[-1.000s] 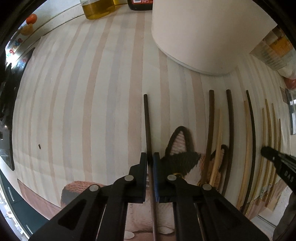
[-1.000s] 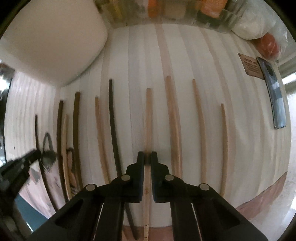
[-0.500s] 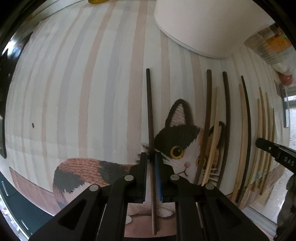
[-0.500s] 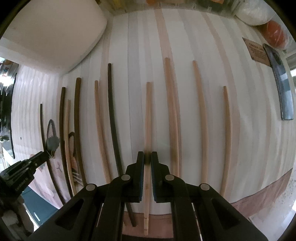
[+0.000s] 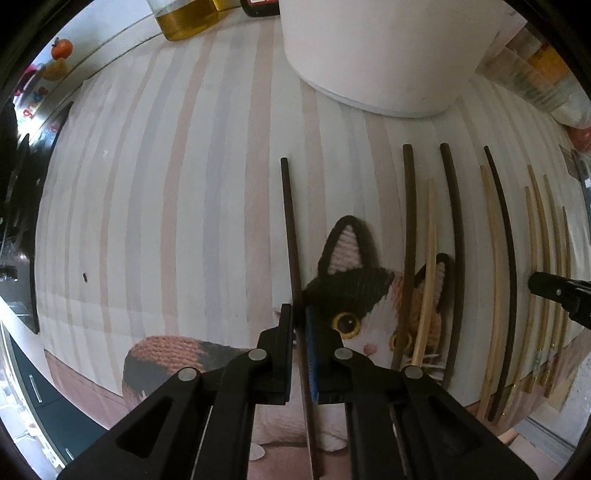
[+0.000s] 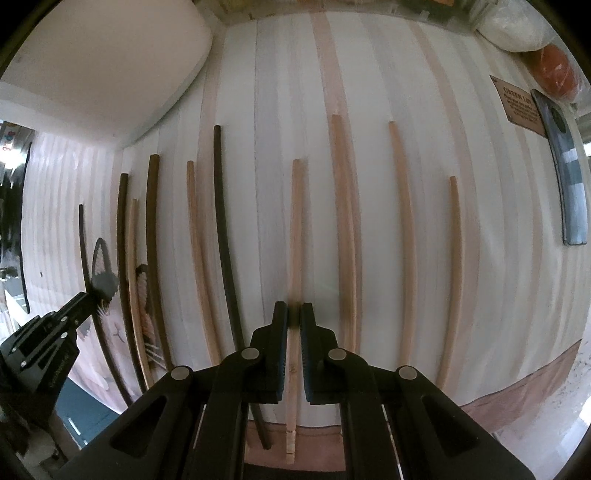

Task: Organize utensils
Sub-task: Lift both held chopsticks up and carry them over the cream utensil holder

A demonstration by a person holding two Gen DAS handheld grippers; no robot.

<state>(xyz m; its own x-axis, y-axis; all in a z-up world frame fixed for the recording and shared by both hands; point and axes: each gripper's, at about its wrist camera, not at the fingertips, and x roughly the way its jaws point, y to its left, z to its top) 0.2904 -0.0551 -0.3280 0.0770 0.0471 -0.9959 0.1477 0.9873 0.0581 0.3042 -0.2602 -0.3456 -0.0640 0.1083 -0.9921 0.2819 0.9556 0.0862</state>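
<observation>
left gripper: I'm pinching a dark chopstick between the jaws, narrow gap, the stick running straight forward past the tips. It sits apart from the others, on the left end of the row.

right gripper: I'm clamping a pale chopstick the same way, jaws nearly together around it, in the middle of the light ones.

rest of the sticks: dark ones and pale ones are lying side by side in a loose row, colours mixed in the middle.

what's worrying me: both grips are near the back end of long thin sticks, so I'm guessing either could pivot or slip out if I'm swinging too fast.

also worrying me: neighbours are lying just beside the pale one, so dragging it sideways is probably going to knock them out of line.

surface: I'm working on a striped mat with a knitted-cat print, looks soft, so sticks probably aren't rolling far.

room: a big white tub is standing at the far edge, a bottle of yellow liquid behind it, packets and a dark phone-like slab off to the right.
</observation>
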